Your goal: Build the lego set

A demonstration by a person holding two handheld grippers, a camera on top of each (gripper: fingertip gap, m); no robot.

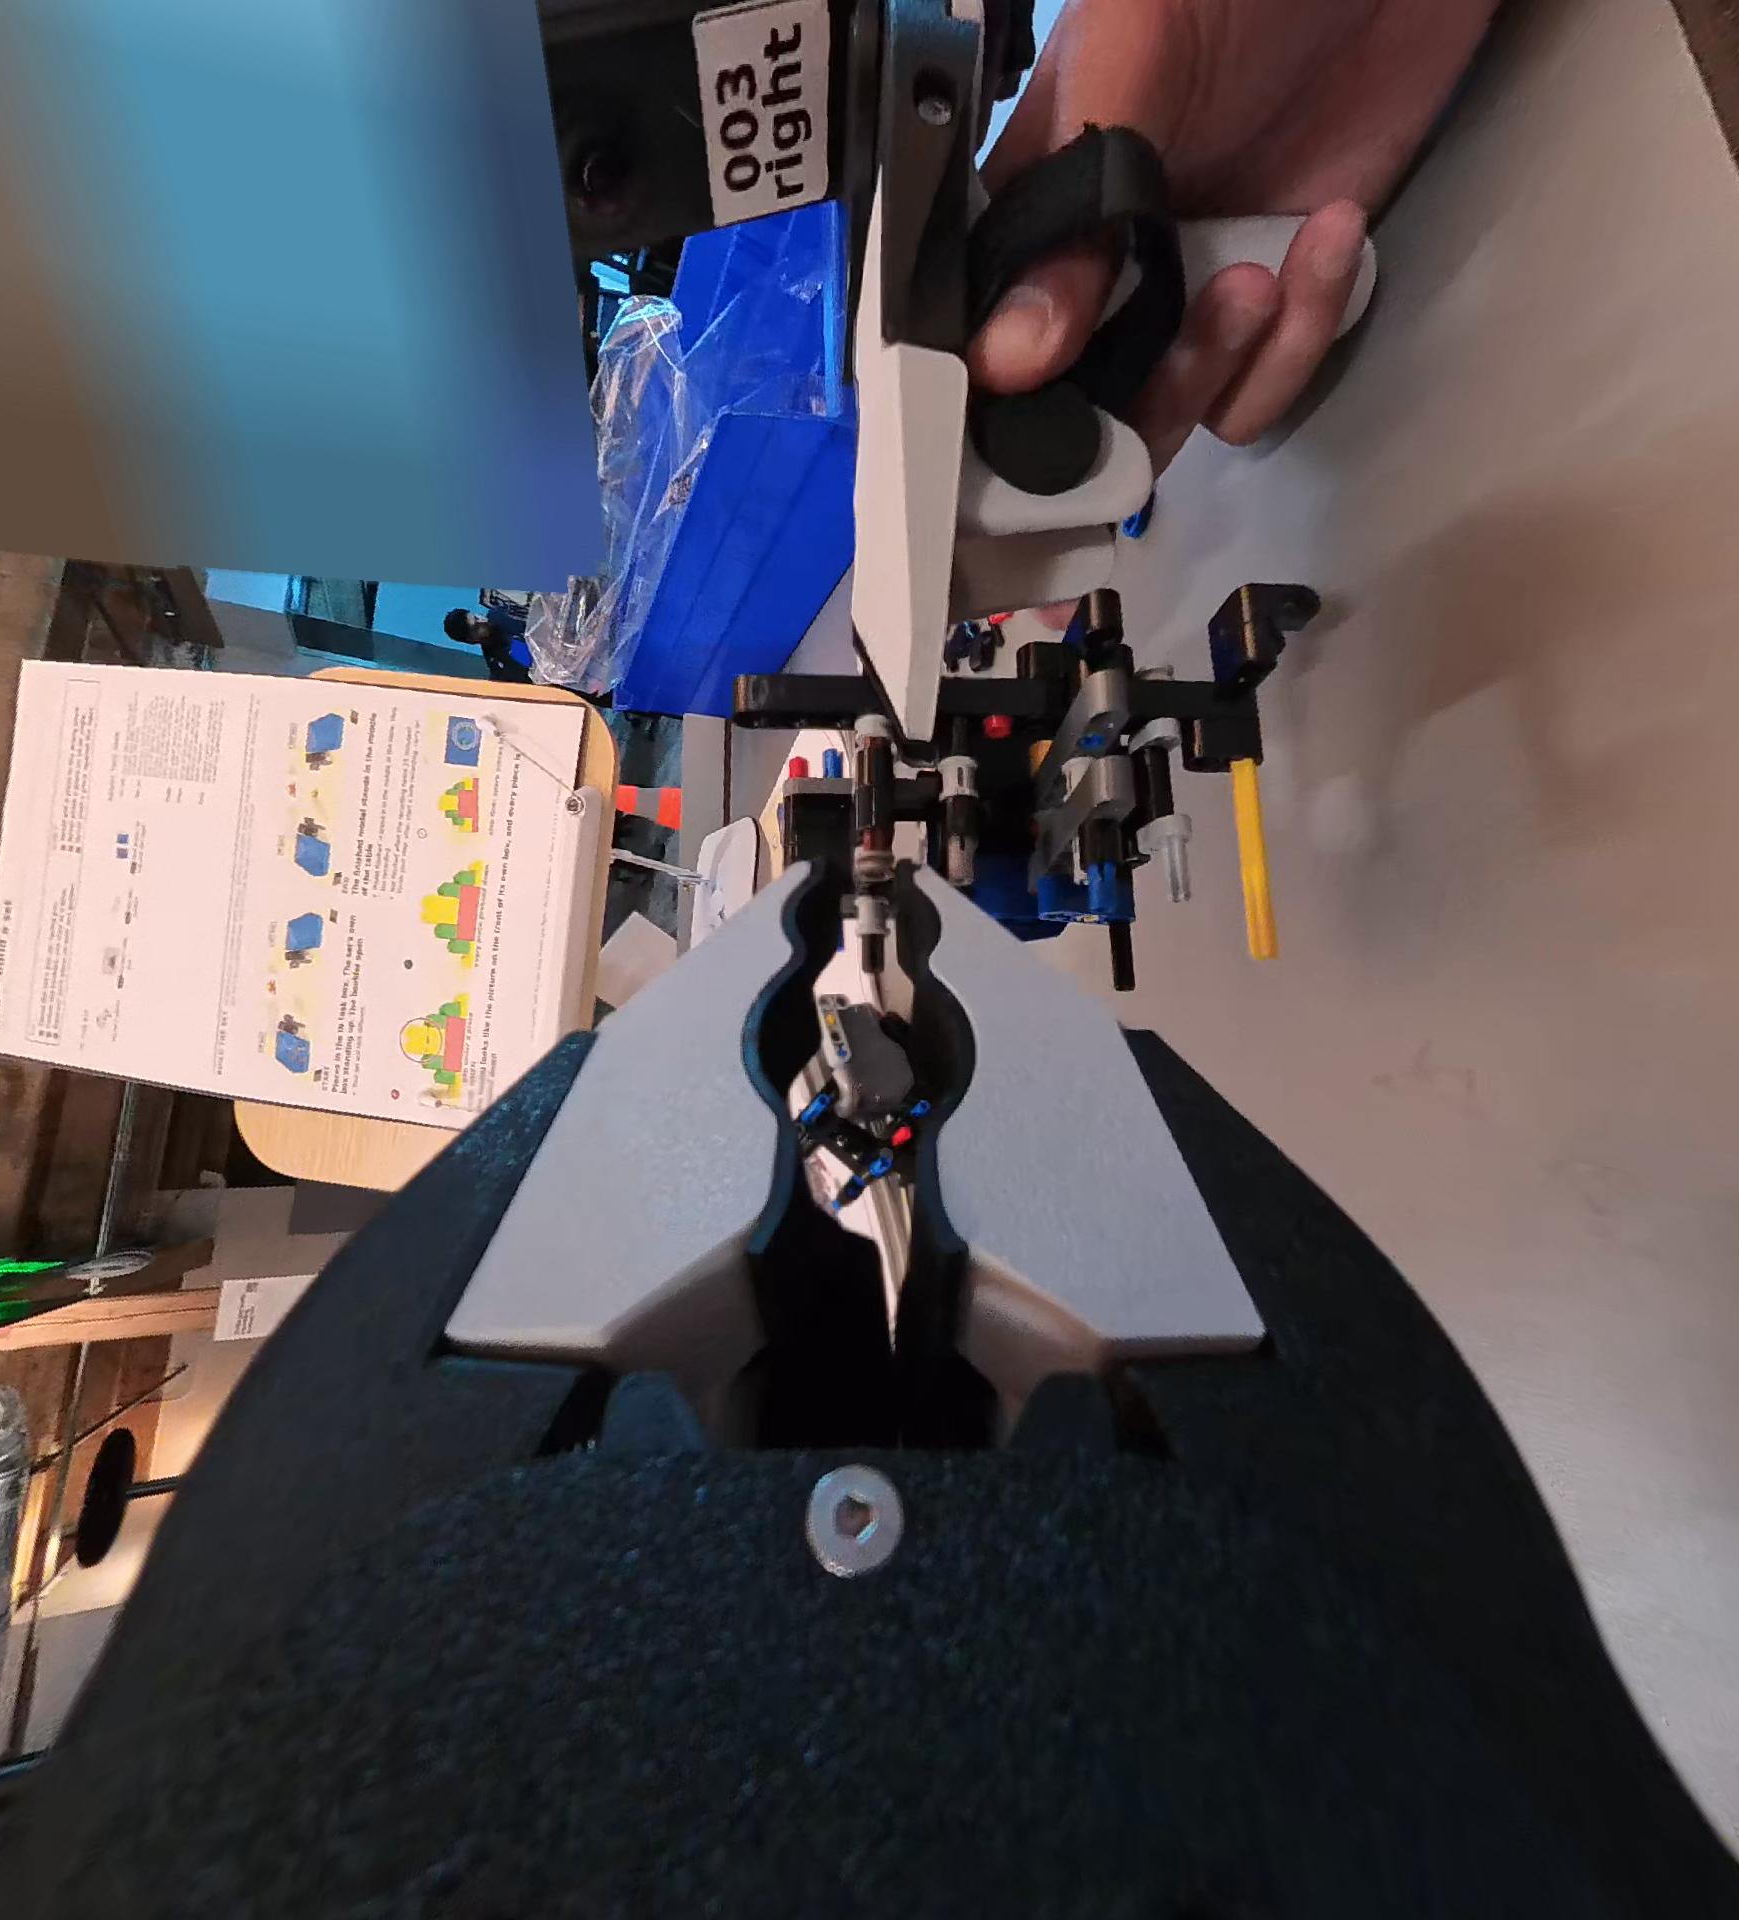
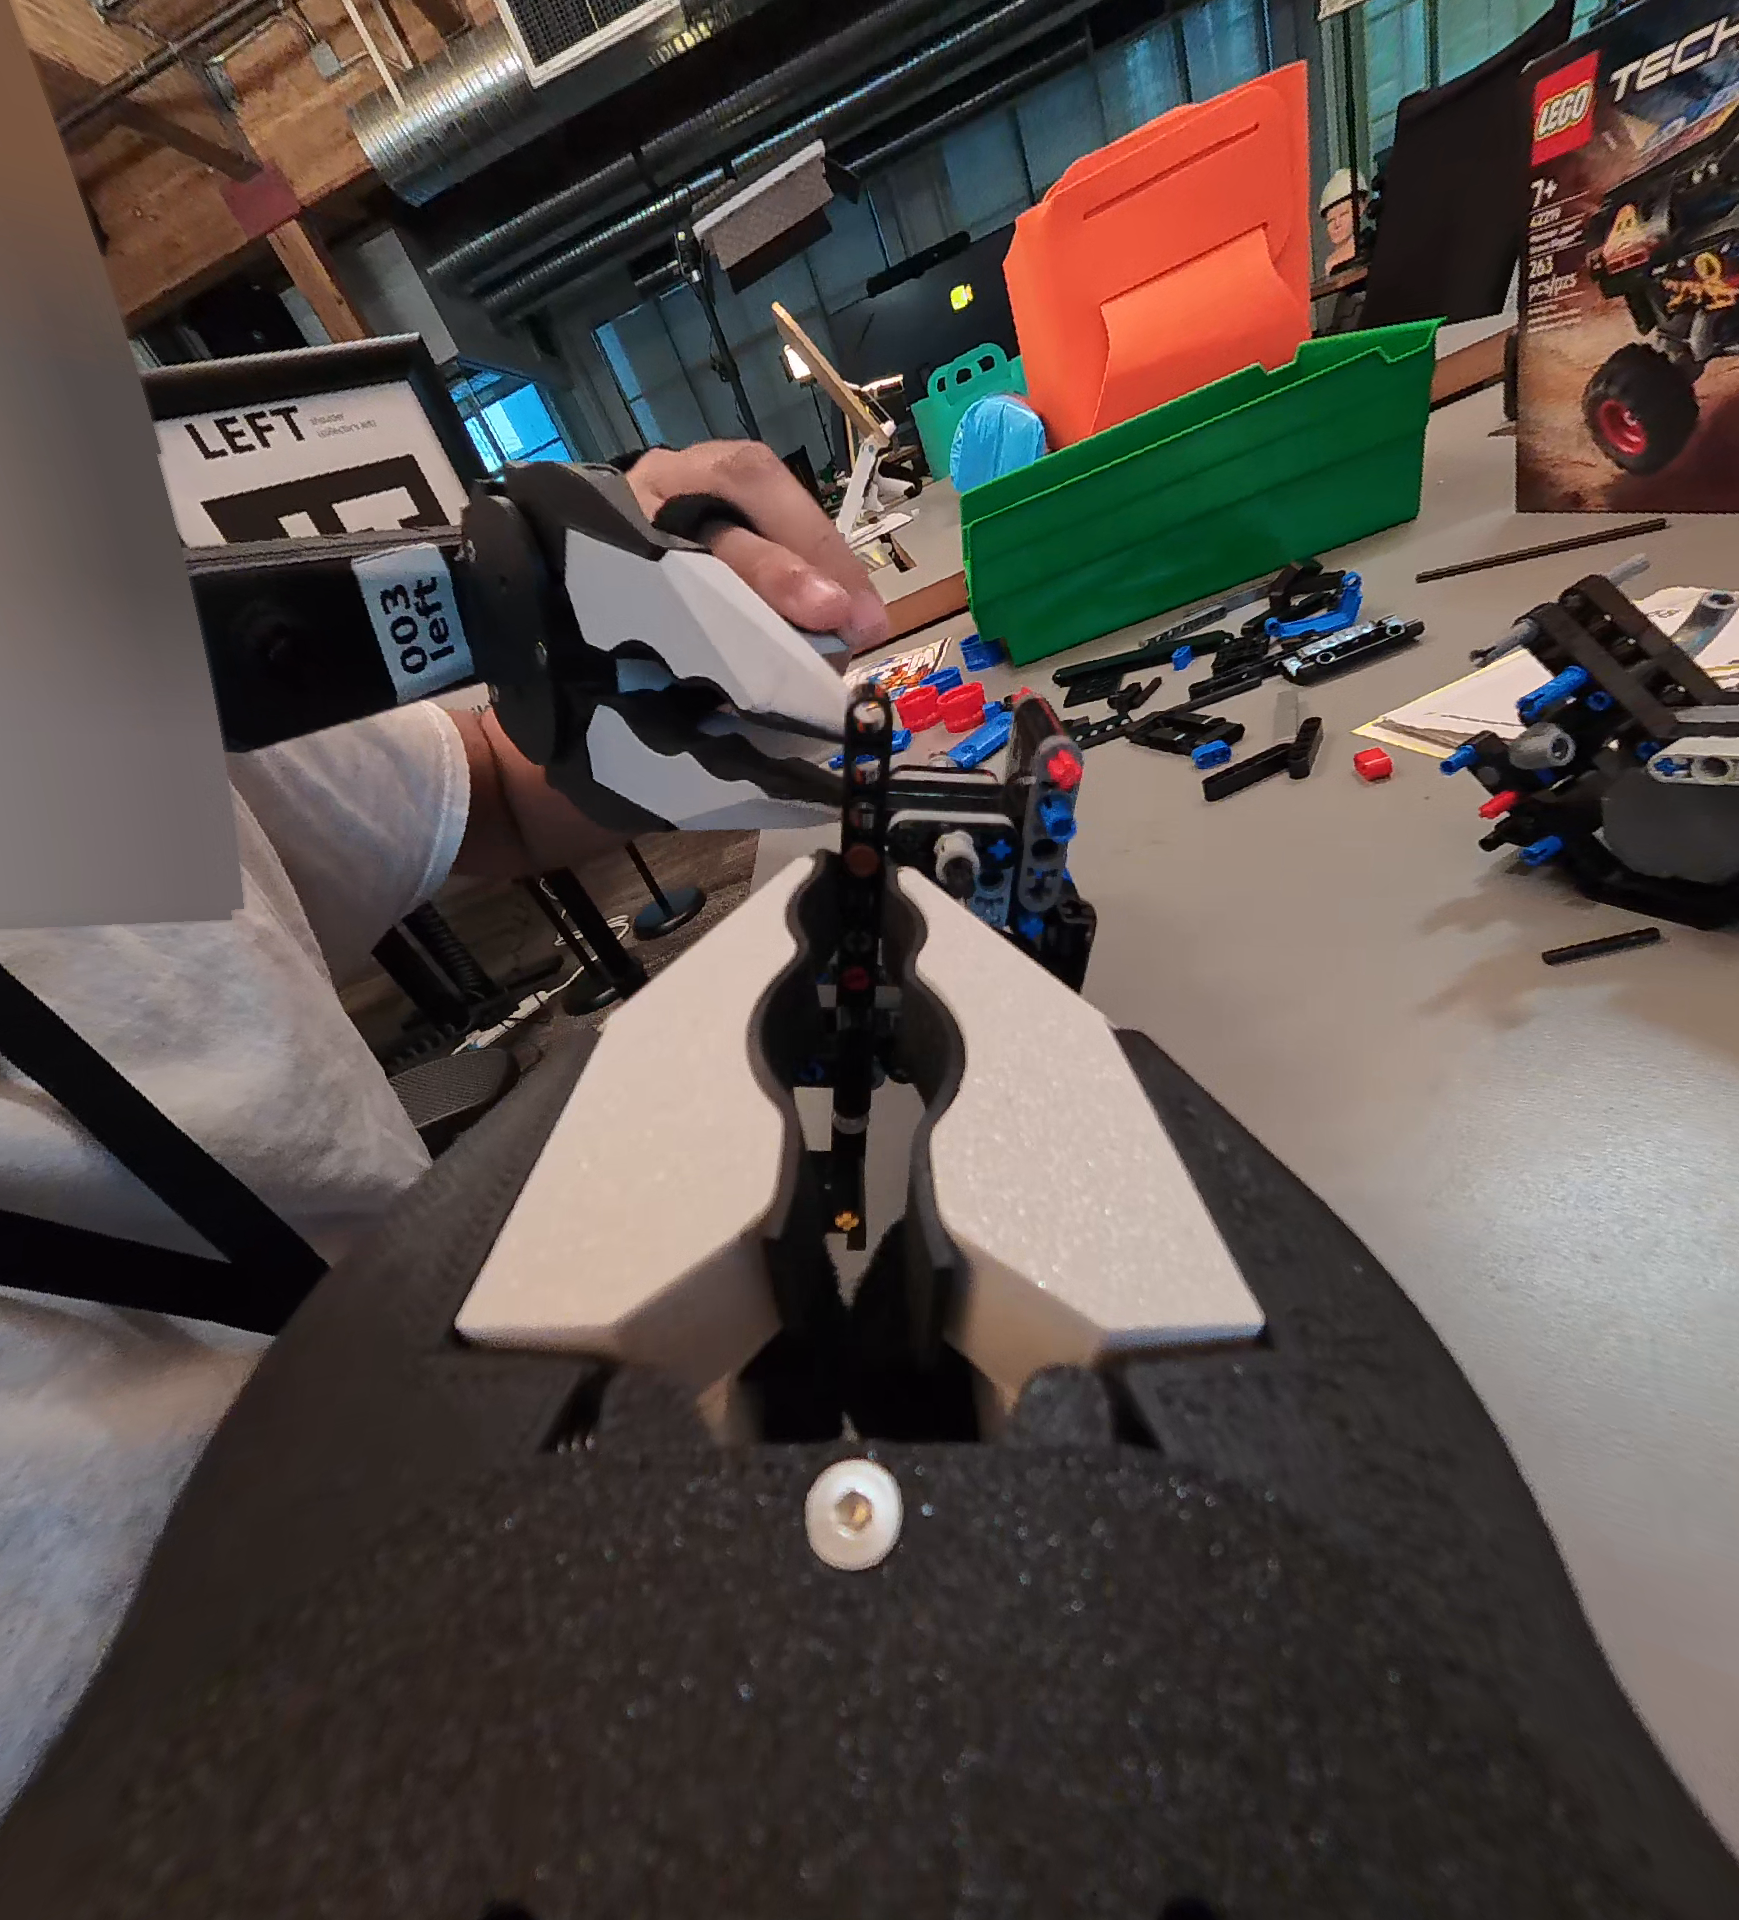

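Observation:
A small lego sub-assembly (image 1: 1073, 769) of black beams, grey and blue parts and a yellow axle (image 1: 1252, 868) is held just above the pale table (image 1: 1467, 935). My right gripper (image 2: 854, 878) is shut on its long black beam (image 2: 866, 774), which runs back between the fingers; it also shows edge-on in the left wrist view (image 1: 912, 717). My left gripper (image 1: 867, 883) is closed around a thin black pin with grey ends (image 1: 871, 831) sticking out of the assembly. In the right wrist view the left gripper (image 2: 837, 756) meets the beam from the left.
A half-built chassis (image 2: 1654, 790) sits on a booklet (image 2: 1467, 707) at right. Loose parts (image 2: 1208, 686) lie before a green bin (image 2: 1197, 520) with an orange piece (image 2: 1156, 281). The lego box (image 2: 1675, 260) stands behind. A blue bin (image 1: 751, 499) and an instruction sheet (image 1: 293, 883) show. Left and right tips are no more than a few centimetres apart.

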